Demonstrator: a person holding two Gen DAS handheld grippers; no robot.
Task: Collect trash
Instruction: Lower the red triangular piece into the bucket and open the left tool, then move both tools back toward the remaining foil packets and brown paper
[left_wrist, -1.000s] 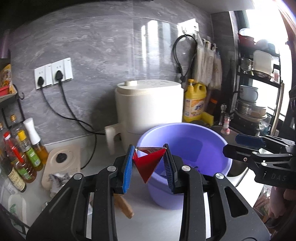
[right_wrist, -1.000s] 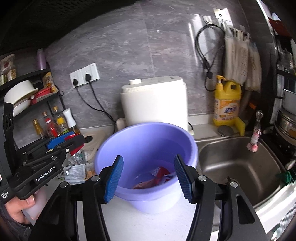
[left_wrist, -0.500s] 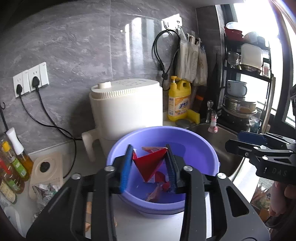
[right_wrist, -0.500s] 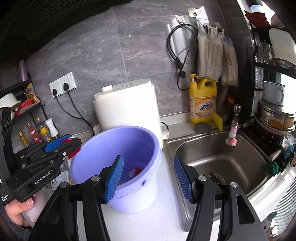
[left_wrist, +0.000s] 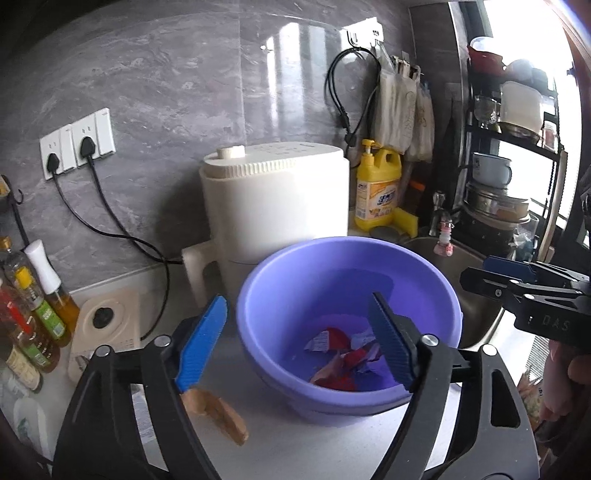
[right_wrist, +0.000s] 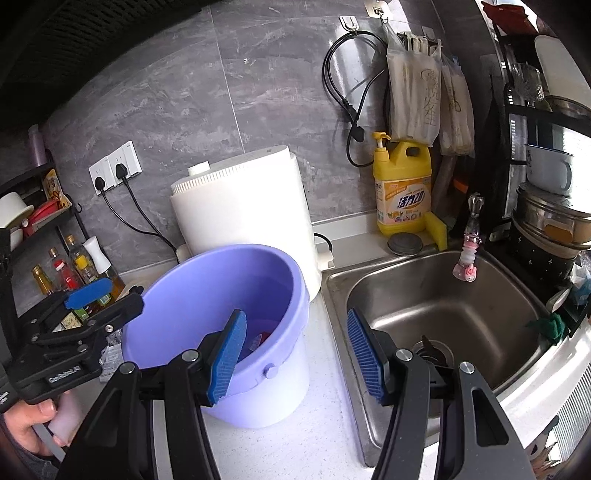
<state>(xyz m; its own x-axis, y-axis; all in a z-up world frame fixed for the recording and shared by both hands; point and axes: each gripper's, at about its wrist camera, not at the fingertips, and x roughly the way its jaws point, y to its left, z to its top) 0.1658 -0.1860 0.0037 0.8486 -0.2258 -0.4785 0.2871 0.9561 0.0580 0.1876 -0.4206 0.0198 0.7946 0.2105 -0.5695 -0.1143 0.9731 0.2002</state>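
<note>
Bench (right_wrist: 325, 424): pale speckled top, running along the grey tiled wall; steel sink (right_wrist: 436, 306) let into its right end.
White appliance (left_wrist: 275, 199): stands at the bench's back edge against the wall, just behind the bucket.
Purple bucket (left_wrist: 424, 280): on the bench between the appliance and the front edge, just left of the sink. Serves as the trash bin.
Left gripper (left_wrist: 295, 339): hangs over the bucket's near rim. Jaws are opening and already stand wide, with nothing between them.
Right gripper (right_wrist: 293, 356): hangs over the strip of bench between bucket and sink. Jaws spread about halfway, empty.
Trash in bucket (left_wrist: 343, 354): red, white and purple wrapper scraps in a loose heap on the bucket floor.
Tan scrap (left_wrist: 218, 410): lies on the bench near the front edge, left of the bucket, under the left gripper's left finger. What it is I cannot tell.
Crumpled wrappers (right_wrist: 110, 356): on the bench left of the bucket, mostly hidden behind the left gripper.
Handling (judgement): wrappers are light, thin, limp and probably slick; they will crumple and may slide out. Best pinched across a fold or bunched edge. The tan scrap looks stiffer; take it across its narrow width.
Stage (judgement): one piece dropped in; pieces on the bench remain.
</note>
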